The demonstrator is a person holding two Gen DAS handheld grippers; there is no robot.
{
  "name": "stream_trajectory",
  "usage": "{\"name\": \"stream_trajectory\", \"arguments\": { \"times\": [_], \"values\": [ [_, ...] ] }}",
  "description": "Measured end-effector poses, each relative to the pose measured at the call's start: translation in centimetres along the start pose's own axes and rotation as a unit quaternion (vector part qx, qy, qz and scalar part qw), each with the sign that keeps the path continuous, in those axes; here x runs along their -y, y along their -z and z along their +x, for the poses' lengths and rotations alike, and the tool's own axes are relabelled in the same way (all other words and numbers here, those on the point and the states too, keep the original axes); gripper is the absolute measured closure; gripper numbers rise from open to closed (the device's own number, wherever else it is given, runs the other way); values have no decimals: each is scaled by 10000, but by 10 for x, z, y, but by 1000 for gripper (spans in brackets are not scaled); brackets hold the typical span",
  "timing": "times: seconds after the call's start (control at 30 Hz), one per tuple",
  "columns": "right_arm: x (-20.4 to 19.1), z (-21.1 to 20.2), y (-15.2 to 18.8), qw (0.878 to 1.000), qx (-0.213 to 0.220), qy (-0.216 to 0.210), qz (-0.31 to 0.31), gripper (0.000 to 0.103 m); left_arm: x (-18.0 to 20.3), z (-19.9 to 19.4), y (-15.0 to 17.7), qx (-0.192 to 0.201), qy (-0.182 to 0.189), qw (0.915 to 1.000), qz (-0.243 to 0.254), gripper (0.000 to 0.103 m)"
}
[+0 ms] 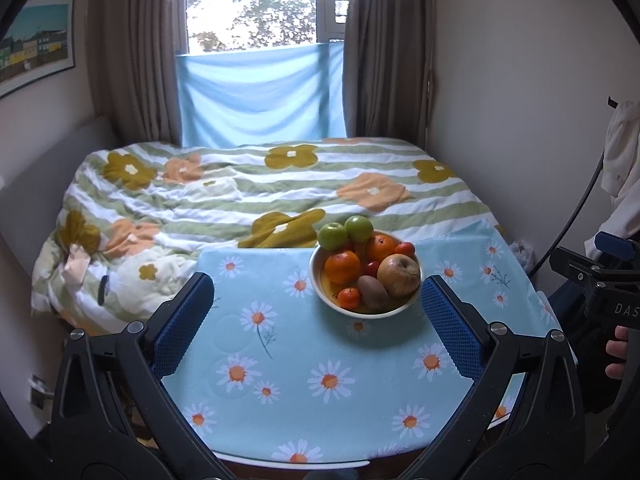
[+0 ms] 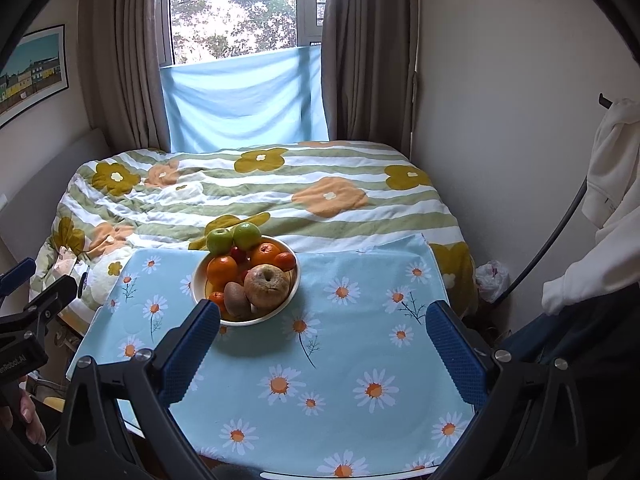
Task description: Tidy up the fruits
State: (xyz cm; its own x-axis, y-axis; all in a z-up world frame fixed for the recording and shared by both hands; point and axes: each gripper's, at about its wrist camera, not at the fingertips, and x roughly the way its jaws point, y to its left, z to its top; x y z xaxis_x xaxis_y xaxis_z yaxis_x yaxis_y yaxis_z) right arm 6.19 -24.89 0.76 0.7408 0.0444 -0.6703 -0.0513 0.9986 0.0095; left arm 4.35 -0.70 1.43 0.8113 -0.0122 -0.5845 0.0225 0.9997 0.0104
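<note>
A white bowl (image 1: 320, 289) (image 2: 294, 286) stands at the far side of a table covered with a light blue daisy cloth (image 1: 312, 364) (image 2: 332, 360). Piled in it are two green apples (image 1: 333, 235) (image 2: 219, 240), oranges (image 1: 342, 266) (image 2: 222, 269), a brownish apple (image 1: 399, 275) (image 2: 267, 285), a kiwi (image 1: 372, 291) (image 2: 236, 298), small tomatoes and a mandarin. My left gripper (image 1: 316, 312) hovers open over the cloth, short of the bowl, holding nothing. My right gripper (image 2: 324, 336) is likewise open with nothing in it, its left finger (image 2: 192, 344) close to the bowl's near rim.
Behind the table lies a bed with a flowered striped quilt (image 1: 240, 196) (image 2: 260, 196). Curtains and a window with a blue cloth (image 1: 260, 92) stand beyond. A white garment (image 2: 612, 184) hangs at the right wall. A hand (image 1: 618, 354) holds the other gripper at the right edge.
</note>
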Motion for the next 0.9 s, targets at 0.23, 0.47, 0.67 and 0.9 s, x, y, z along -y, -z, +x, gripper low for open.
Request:
{"name": "stream_trajectory", "arguments": {
  "times": [0.23,0.47,0.67,0.9],
  "values": [
    [1,0,0,10000,-1,6,-4,0,0,3,-1,-19,-5,10000,-8,0],
    [0,0,0,10000,2,0,-6,0,-2,2,-1,54,-6,10000,3,0],
    [2,1,-1,10000,13,-7,-1,0,-4,3,-1,95,-37,9999,-48,0],
    [3,2,-3,10000,10,-10,2,0,-6,4,0,94,-108,9999,-79,0]
  ]
}}
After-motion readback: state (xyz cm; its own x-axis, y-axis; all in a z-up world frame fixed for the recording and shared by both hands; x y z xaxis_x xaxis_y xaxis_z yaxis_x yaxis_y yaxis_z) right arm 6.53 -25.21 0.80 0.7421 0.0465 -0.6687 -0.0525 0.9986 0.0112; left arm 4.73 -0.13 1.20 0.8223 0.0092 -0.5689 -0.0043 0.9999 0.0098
